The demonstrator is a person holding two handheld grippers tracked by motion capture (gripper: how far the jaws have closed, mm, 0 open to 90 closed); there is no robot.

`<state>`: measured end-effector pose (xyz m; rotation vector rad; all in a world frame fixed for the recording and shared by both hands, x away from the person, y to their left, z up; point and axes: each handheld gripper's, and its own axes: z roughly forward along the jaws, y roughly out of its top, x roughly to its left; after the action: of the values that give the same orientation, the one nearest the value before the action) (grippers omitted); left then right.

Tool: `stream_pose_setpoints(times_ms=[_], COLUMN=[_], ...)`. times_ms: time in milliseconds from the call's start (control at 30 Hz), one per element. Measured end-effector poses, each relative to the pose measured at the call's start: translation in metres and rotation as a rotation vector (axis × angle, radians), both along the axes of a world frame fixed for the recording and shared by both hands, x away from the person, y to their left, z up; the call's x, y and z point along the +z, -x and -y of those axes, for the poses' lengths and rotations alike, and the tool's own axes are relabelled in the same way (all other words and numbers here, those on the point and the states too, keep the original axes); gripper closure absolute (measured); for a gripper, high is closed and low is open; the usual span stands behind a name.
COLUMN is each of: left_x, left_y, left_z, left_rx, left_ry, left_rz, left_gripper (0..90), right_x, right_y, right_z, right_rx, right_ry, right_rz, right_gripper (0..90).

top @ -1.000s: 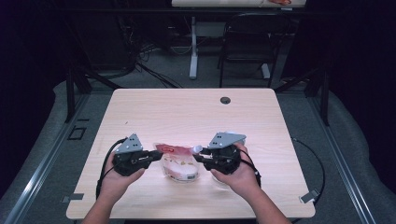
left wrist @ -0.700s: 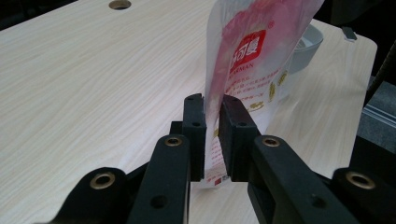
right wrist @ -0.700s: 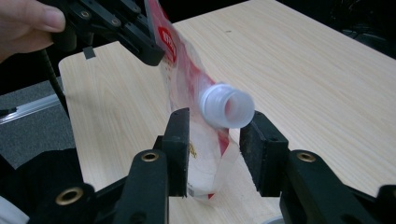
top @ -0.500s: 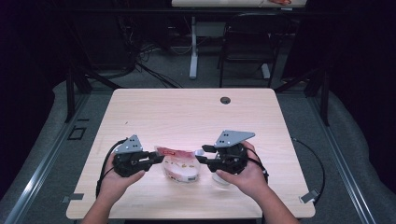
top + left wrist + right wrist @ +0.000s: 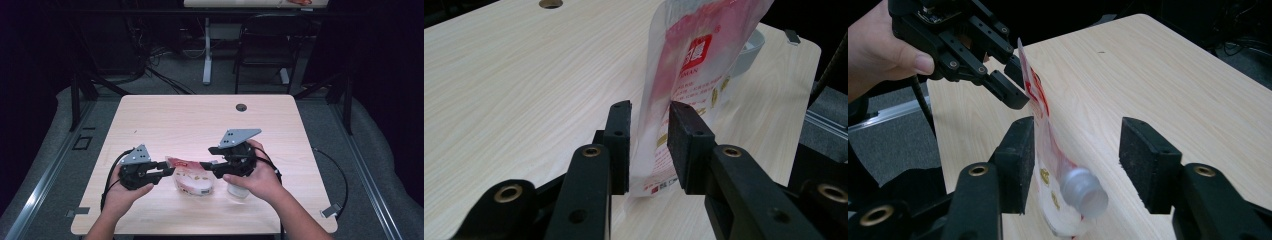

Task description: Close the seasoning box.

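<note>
A clear pouch with red print [image 5: 192, 177] lies between my two grippers near the table's front edge. In the left gripper view the pouch [image 5: 684, 75] stands on edge, and my left gripper [image 5: 649, 140] is shut on its lower corner. From the right gripper view the same left gripper [image 5: 1015, 82] pinches the pouch's far edge. My right gripper [image 5: 1075, 150] is open, its jaws standing on either side of the pouch's white spout cap [image 5: 1083, 192] without touching it. In the high view the left gripper [image 5: 170, 171] and right gripper [image 5: 206, 166] face each other across the pouch.
A white round object [image 5: 239, 191] sits on the light wooden table [image 5: 200, 120] under the right hand; it is also behind the pouch as a white rim [image 5: 751, 45]. A cable hole [image 5: 241, 107] marks the far side. A chair [image 5: 265, 45] stands beyond the table.
The right gripper has risen a little and shifted slightly right. The left gripper and the pouch have hardly moved.
</note>
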<state>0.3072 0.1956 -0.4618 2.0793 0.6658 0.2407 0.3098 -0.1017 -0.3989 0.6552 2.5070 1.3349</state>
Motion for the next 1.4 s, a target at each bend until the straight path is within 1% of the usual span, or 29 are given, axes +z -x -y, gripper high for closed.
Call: stream_pose_setpoints(times_ms=[33,100,167,233,333,367,433,533,633,667,833,900,967,1033,1167,1267,1333,1400], left_x=[0.0,0.001,0.001,0.001,0.001,0.001,0.001,0.0,-0.001,0.0,0.002,0.002,0.002,0.003,0.003,0.004,0.004,0.004], left_y=[0.0,0.001,0.002,0.002,0.002,0.002,0.002,0.002,0.002,0.001,0.001,0.001,0.0,0.0,-0.001,-0.002,-0.002,-0.001], left_z=[0.0,-0.001,-0.001,-0.003,-0.005,-0.006,-0.007,-0.01,-0.013,-0.015,-0.023,-0.025,-0.028,-0.031,-0.037,-0.04,-0.041,-0.041], left_rx=[0.0,0.0,0.003,0.008,0.008,0.009,0.008,0.012,0.018,0.017,0.039,0.048,0.054,0.064,0.077,0.086,0.087,0.087], left_ry=[-0.002,-0.019,-0.028,-0.023,-0.016,-0.013,-0.014,-0.015,-0.011,-0.012,-0.005,0.001,0.003,0.005,0.01,0.013,0.015,0.014], left_rz=[-0.001,0.01,0.012,0.009,-0.001,0.001,-0.002,-0.004,-0.003,-0.002,0.005,0.005,0.007,0.008,0.01,0.01,0.009,0.01], left_gripper=[70.1,69.7,69.0,68.5,67.4,67.4,67.3,67.3,66.9,66.8,66.7,66.7,66.7,66.7,66.8,66.9,66.9,66.9], right_x=[0.0,0.002,0.003,0.004,0.005,0.005,0.006,0.006,0.005,0.005,0.005,0.006,0.006,0.006,0.006,0.005,0.004,0.002], right_y=[-0.001,-0.004,-0.005,-0.007,-0.009,-0.01,-0.011,-0.015,-0.018,-0.018,-0.021,-0.022,-0.024,-0.026,-0.029,-0.03,-0.031,-0.032], right_z=[-0.003,-0.007,-0.012,-0.017,-0.024,-0.027,-0.03,-0.036,-0.042,-0.043,-0.053,-0.058,-0.061,-0.066,-0.073,-0.077,-0.08,-0.082], right_rx=[0.004,0.022,0.036,0.057,0.077,0.083,0.085,0.096,0.111,0.112,0.147,0.155,0.161,0.165,0.178,0.179,0.179,0.177], right_ry=[0.001,0.022,0.038,0.057,0.089,0.103,0.111,0.123,0.155,0.158,0.176,0.191,0.197,0.217,0.242,0.247,0.269,0.279], right_rz=[-0.003,-0.011,-0.018,-0.036,-0.035,-0.031,-0.029,-0.039,-0.043,-0.047,-0.059,-0.055,-0.064,-0.067,-0.077,-0.083,-0.084,-0.088], right_gripper=[47.5,47.6,50.1,54.4,57.4,58.5,59.2,61.6,63.7,64.2,66.0,67.0,68.1,69.0,70.3,70.8,71.1,71.4])
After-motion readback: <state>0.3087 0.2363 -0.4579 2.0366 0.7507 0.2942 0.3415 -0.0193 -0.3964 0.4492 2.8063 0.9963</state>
